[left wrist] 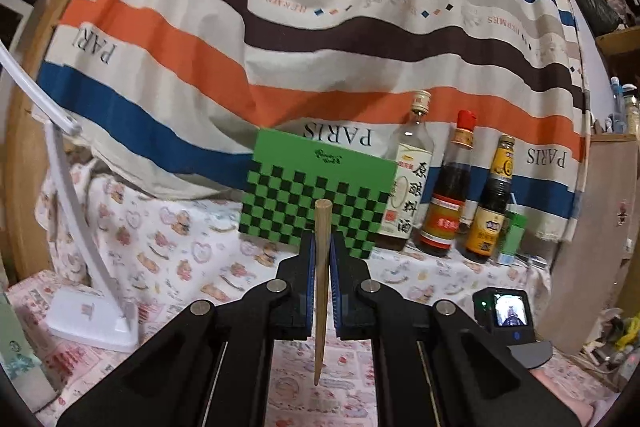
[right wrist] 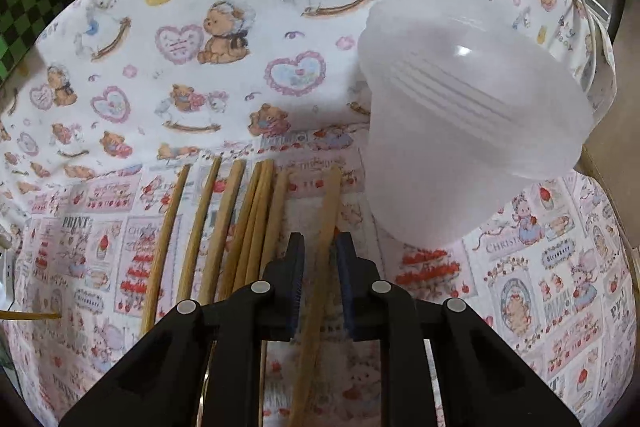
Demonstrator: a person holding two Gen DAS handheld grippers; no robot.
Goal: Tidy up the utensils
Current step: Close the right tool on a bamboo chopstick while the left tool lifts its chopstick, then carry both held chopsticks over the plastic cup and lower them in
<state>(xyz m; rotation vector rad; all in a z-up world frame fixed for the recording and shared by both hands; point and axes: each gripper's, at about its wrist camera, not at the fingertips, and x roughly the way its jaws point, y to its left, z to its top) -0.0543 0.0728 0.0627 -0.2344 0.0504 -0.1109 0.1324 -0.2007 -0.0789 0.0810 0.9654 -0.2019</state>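
Observation:
My left gripper [left wrist: 322, 239] is shut on a wooden chopstick [left wrist: 321, 291], held upright above the table, its thin tip pointing down. My right gripper [right wrist: 320, 247] hangs low over the patterned cloth with its jaws a little apart on either side of one wooden chopstick [right wrist: 325, 223] lying on the cloth; contact is not clear. Several more chopsticks [right wrist: 224, 227] lie in a row just left of it. A translucent plastic cup [right wrist: 452, 131] stands upright to the right of the gripper, its rim toward the camera.
In the left wrist view a green checkered box [left wrist: 316, 195] and three sauce bottles [left wrist: 448, 195] stand at the back before a striped curtain. A white lamp base [left wrist: 92, 323] stands at left. The other gripper's small screen [left wrist: 506, 311] shows at right.

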